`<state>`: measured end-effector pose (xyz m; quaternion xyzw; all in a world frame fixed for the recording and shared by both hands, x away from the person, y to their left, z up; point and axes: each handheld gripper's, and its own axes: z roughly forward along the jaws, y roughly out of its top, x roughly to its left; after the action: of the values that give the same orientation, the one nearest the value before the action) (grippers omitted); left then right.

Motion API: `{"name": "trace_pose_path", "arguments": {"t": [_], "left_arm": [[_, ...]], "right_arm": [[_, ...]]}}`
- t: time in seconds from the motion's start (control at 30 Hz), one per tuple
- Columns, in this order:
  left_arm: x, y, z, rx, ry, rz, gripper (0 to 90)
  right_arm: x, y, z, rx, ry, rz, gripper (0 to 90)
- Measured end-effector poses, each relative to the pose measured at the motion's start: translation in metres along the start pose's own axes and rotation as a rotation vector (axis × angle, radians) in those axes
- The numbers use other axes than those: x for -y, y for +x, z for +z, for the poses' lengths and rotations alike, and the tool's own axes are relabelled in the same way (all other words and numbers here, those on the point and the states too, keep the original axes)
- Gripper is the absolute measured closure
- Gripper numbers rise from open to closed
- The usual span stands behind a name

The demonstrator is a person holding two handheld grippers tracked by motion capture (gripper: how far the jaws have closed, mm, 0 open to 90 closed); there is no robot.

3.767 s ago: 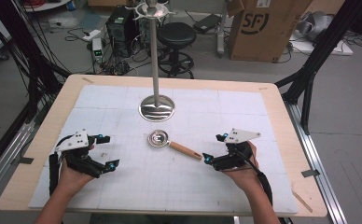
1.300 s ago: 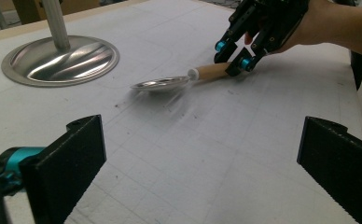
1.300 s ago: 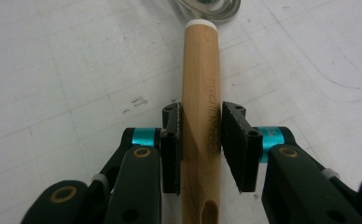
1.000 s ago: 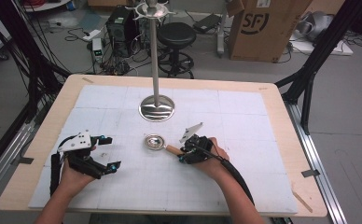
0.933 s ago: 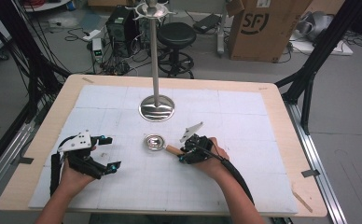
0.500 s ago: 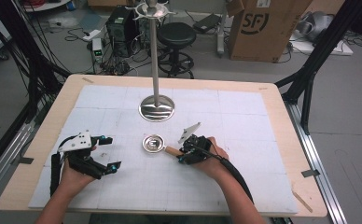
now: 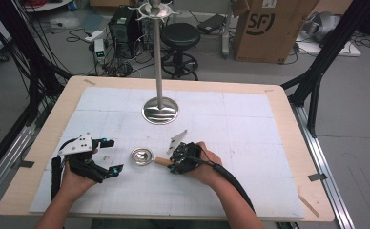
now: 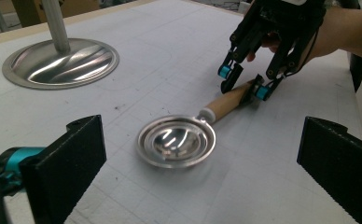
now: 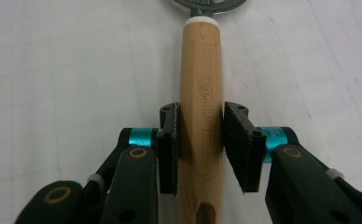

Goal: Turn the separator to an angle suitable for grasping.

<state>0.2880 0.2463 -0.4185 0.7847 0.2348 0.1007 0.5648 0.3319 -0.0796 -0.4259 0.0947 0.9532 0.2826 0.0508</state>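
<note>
A small metal ladle [image 7: 142, 156] with a wooden handle [image 7: 162, 161] lies flat on the white mat, bowl to the left. My right gripper [image 7: 176, 164] is shut on the handle's end. In the right gripper view its pads [image 9: 169, 140] press both sides of the handle [image 9: 200, 70]. My left gripper [image 7: 112, 155] rests open on the mat to the left of the bowl, apart from it. In the left gripper view, the ladle bowl [image 8: 177, 140] lies between and beyond the wide-open left gripper [image 8: 200, 175], with the right gripper [image 8: 243, 86] on the handle behind it.
A tall metal stand with a round shiny base [image 7: 160, 110] rises at the back middle of the mat; the base [image 8: 60, 60] sits behind the ladle. The wooden table edge [image 7: 292, 143] frames the mat. Boxes, a stool and cables lie on the floor beyond.
My right gripper came in from the right and closed on the ladle's handle. The ladle has since slid a little left and nearer. The left gripper has stayed put.
</note>
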Motion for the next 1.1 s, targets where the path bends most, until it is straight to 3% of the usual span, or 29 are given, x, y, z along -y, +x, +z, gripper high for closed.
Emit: {"name": "trace_pose_path", "arguments": {"t": [0.37, 0.6, 0.8, 1.1], "left_arm": [[0.000, -0.001, 0.000, 0.005, 0.007, 0.007, 1.6], [0.000, -0.002, 0.000, 0.005, 0.015, 0.010, 1.6], [0.000, -0.003, 0.001, 0.005, 0.020, 0.010, 1.6], [0.000, -0.002, 0.001, 0.005, 0.018, 0.006, 1.6]], "right_arm": [[-0.037, 0.018, 0.024, -0.051, -0.019, -0.089, 67.1], [-0.038, 0.017, 0.023, -0.070, -0.022, -0.080, 62.4], [-0.034, 0.017, 0.003, -0.073, -0.067, -0.051, 56.8], [0.008, 0.009, -0.054, 0.007, -0.195, 0.058, 49.2]]}}
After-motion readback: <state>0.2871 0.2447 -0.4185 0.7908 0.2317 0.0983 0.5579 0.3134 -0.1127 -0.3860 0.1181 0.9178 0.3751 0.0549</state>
